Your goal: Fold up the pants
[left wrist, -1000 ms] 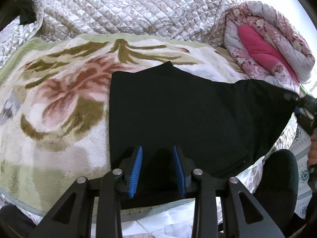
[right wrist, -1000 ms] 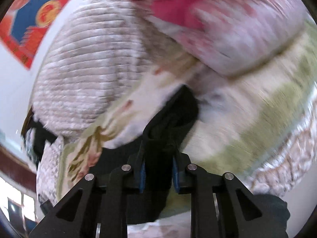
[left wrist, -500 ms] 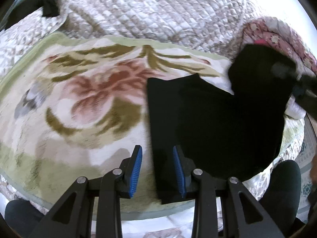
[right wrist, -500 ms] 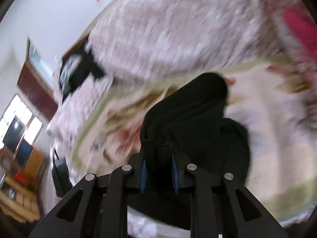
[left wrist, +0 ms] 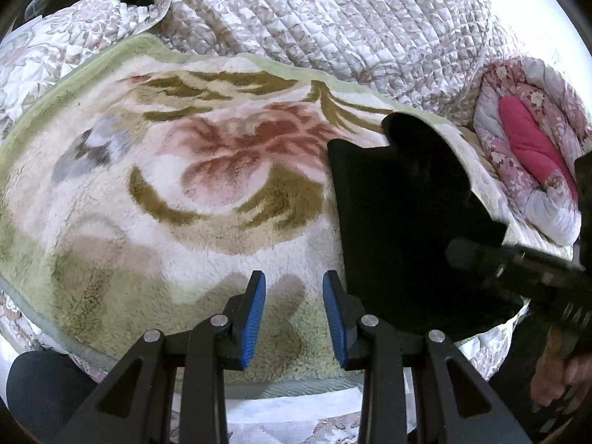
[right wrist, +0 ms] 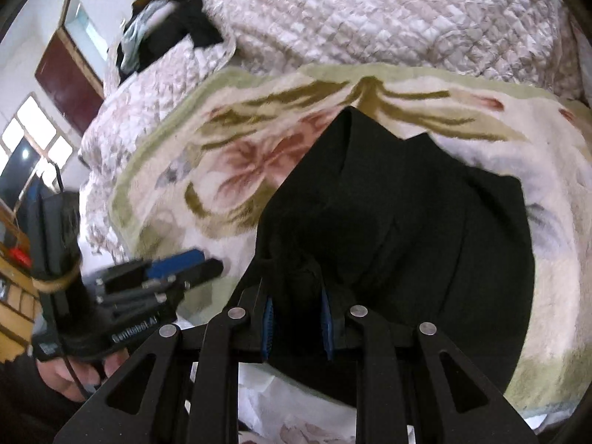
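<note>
The black pants lie folded over on a fluffy flowered blanket, to the right of my left gripper. The left gripper is open and empty, its blue pads over bare blanket just left of the pants' near edge. My right gripper is shut on a bunch of the pants' fabric at their near edge; the folded layers spread away from it. The right gripper also shows in the left wrist view, and the left gripper in the right wrist view.
A quilted bedspread is heaped behind the blanket. A rolled pink flowered quilt lies at the right. Dark clothes sit at the far left of the bed. The bed's near edge is just below the grippers.
My right gripper has carried the pants' end over from the right and brought it down onto the rest near the front edge. My left gripper has slid left, off the pants onto bare blanket.
</note>
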Available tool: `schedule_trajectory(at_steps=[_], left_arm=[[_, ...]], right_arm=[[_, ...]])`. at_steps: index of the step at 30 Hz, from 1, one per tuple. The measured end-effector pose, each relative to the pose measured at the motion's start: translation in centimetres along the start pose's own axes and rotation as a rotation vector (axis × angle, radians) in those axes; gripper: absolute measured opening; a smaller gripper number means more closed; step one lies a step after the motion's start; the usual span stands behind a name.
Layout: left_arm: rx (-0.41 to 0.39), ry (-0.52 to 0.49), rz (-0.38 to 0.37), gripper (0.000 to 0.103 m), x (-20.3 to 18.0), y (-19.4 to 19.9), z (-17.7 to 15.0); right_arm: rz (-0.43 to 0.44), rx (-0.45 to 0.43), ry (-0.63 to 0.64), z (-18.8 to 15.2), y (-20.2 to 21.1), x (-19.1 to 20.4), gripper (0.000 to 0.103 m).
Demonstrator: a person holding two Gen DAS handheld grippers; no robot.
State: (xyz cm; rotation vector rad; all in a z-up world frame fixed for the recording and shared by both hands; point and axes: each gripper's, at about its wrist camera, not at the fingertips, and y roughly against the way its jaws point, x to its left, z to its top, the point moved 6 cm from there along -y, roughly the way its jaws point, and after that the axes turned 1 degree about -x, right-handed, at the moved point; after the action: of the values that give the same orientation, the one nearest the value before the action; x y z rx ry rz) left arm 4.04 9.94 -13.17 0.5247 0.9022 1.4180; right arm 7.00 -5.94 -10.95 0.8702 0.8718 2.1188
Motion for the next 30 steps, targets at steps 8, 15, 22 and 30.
schedule_trajectory(at_steps=[8, 15, 22, 30], left_arm=[[-0.013, 0.005, 0.002, 0.034, 0.4, 0.7, 0.2], [-0.036, 0.001, -0.015, 0.034, -0.3, 1.3, 1.2], [-0.054, -0.07, -0.078, 0.034, -4.2, 0.8, 3.2], [-0.093, -0.167, -0.137, 0.039, -9.6, -0.9, 6.7]], right_arm=[[0.208, -0.028, 0.009, 0.2, 1.2, 2.2, 0.049], [0.05, -0.214, -0.117, 0.4, 5.8, -4.3, 0.046], [0.037, -0.104, -0.111, -2.3, 2.5, -6.2, 0.024], [0.004, -0.231, -0.195, 0.0, 5.9, -10.1, 0.024]])
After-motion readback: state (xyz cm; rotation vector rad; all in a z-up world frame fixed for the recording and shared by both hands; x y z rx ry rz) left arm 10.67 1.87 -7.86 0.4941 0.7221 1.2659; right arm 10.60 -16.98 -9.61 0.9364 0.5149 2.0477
